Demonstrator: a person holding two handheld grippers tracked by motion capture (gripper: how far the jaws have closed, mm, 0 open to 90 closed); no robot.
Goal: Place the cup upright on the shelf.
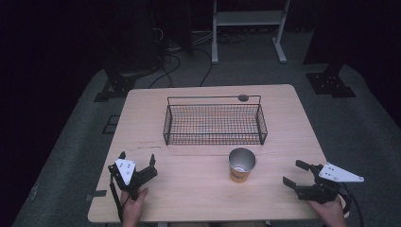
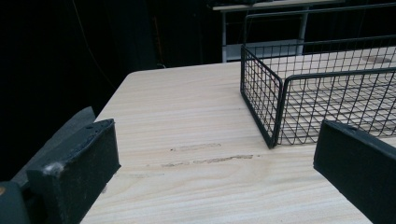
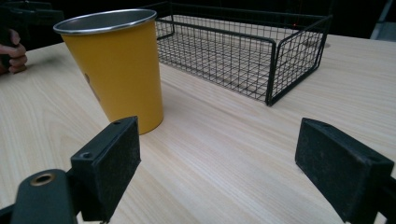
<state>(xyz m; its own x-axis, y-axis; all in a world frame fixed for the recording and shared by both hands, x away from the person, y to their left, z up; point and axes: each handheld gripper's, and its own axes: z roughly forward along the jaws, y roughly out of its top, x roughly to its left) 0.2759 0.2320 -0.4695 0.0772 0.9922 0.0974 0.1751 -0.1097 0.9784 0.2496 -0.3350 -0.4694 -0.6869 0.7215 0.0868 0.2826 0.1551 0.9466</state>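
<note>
A yellow metal cup (image 1: 241, 165) stands upright on the wooden table (image 1: 198, 189), just in front of an empty black wire basket (image 1: 214, 121). My left gripper (image 1: 137, 163) rests near the table's front left, open with nothing between its jaws; the left gripper view looks past them at the basket's near left corner (image 2: 275, 112). To the right of the cup my right gripper (image 1: 296, 173) is open too and holds nothing. In the right gripper view the cup (image 3: 116, 70) rises just beyond the left jaw, apart from it, with the basket (image 3: 243, 51) behind.
A dark round mark (image 1: 243, 98) lies on the table behind the basket. Scuff marks (image 2: 210, 161) streak the wood left of the basket. Beyond the table stand a white metal frame (image 1: 248, 28), cables and dark stand bases on grey floor.
</note>
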